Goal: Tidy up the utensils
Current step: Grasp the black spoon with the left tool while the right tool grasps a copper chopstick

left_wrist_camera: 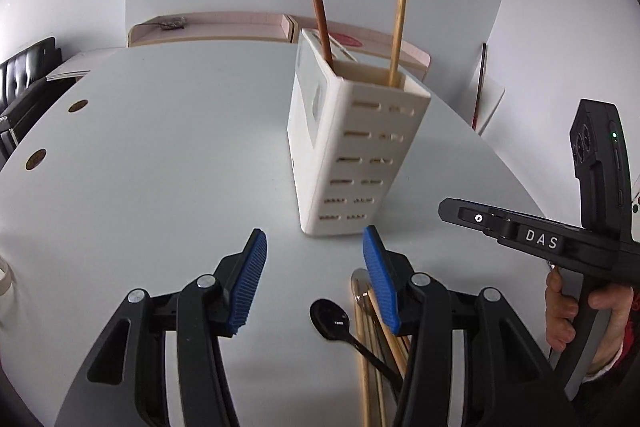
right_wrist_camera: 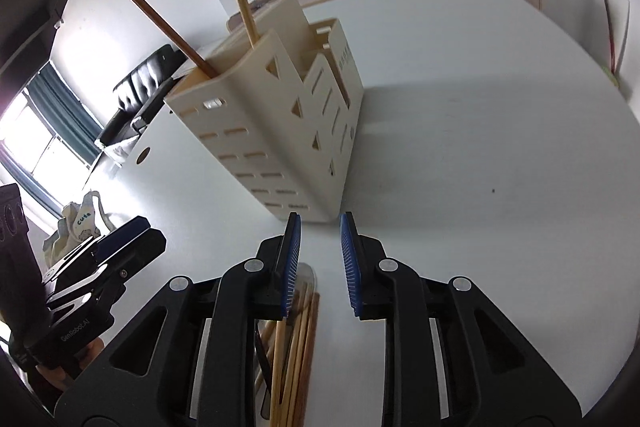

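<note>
Over on the left we have our left gripper [left_wrist_camera: 314,281] hanging above the white desk [left_wrist_camera: 160,147], its blue-padded fingers [left_wrist_camera: 250,283] spread wide with nothing between them. Just past its right finger lies the loose pile: a black spoon [left_wrist_camera: 332,319] with its bowl toward the holder, and beside it a bundle of chopsticks [left_wrist_camera: 370,343] with a pale spoon tip peeking out. Ahead, in the middle, stands the cream slotted utensil holder [left_wrist_camera: 348,155], upright on the desk, and in it we see a dark brown chopstick [left_wrist_camera: 318,7] and a light chopstick [left_wrist_camera: 398,31], both leaning. Moving right, our right gripper [right_wrist_camera: 320,263] hovers low over the desk near the foot of the holder [right_wrist_camera: 280,131], fingers [right_wrist_camera: 348,267] at a narrower gap and empty. The chopstick pile [right_wrist_camera: 296,339] lies under its left finger.
</note>
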